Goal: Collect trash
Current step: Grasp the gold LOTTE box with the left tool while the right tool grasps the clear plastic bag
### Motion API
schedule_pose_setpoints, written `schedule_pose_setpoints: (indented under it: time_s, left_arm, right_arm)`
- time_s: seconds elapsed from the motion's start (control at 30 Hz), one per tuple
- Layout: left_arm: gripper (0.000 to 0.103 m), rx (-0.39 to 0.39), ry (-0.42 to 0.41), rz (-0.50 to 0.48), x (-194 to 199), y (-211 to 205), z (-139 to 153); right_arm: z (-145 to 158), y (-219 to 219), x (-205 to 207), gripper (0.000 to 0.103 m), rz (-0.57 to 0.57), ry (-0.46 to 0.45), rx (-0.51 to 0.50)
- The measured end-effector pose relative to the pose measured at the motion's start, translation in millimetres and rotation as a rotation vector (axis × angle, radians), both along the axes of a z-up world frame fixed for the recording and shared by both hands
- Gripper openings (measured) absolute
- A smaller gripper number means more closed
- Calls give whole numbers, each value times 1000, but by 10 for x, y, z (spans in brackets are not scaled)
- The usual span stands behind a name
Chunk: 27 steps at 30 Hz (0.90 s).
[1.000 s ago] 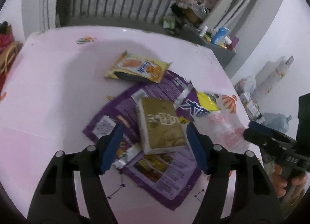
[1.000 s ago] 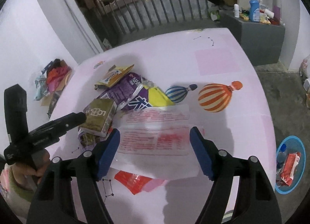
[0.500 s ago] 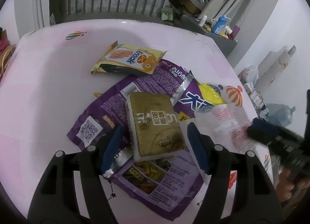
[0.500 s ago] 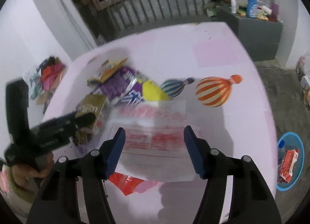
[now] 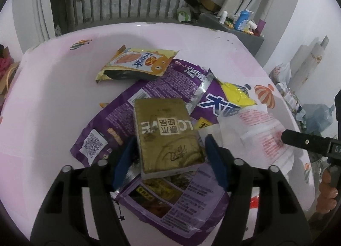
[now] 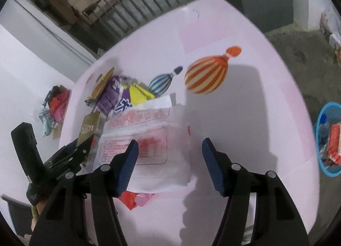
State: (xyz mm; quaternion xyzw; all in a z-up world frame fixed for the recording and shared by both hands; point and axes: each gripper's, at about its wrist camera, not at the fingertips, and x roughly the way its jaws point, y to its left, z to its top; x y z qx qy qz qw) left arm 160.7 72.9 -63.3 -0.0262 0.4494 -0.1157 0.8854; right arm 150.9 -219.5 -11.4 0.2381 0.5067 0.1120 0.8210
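Observation:
A gold box (image 5: 164, 133) lies on a large purple wrapper (image 5: 162, 84) amid a heap of trash on the pink tablecloth. My left gripper (image 5: 171, 139) straddles the box's near end. Its jaws are closing, and a thin gap still shows at each blue pad. A yellow snack bag (image 5: 136, 65) lies behind the heap. To the right is a white plastic bag with red print (image 6: 145, 139). My right gripper (image 6: 169, 141) hangs open just over the bag's right edge, with one finger above the bag and the other above bare cloth. A red wrapper (image 6: 132, 200) peeks out under the bag's near edge.
A blue basket (image 6: 319, 118) holding trash stands on the floor to the right of the table. The tablecloth (image 6: 234, 118) bears balloon prints. A railing and a grey ledge with bottles (image 5: 243, 20) lie beyond. Clothes lie on the floor at the left (image 6: 57, 107).
My left gripper has sunk and come forward around the gold box, and its jaws have narrowed. My right gripper has rolled, dropped toward the white bag and narrowed its jaws.

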Motion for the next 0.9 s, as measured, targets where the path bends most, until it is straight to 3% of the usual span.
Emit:
schedule_pose_setpoints:
  time_s: [0.07,0.53,0.7,0.9]
  left_arm:
    - [57,-10,3,2,1,22,-7]
    - [54,6,-6,20,-51,80,21]
    - [54,10,-9,24,-70,86,33]
    - [54,17,-16,24,-94,82,49]
  right_arm:
    - [-14,37,2,58,10,-9,-9]
    - [20,-74,-17,9,1,-31,11]
    - [112,-134,-22,5,2,-68,35]
    - [186,-188,-37,5,35,-92,189]
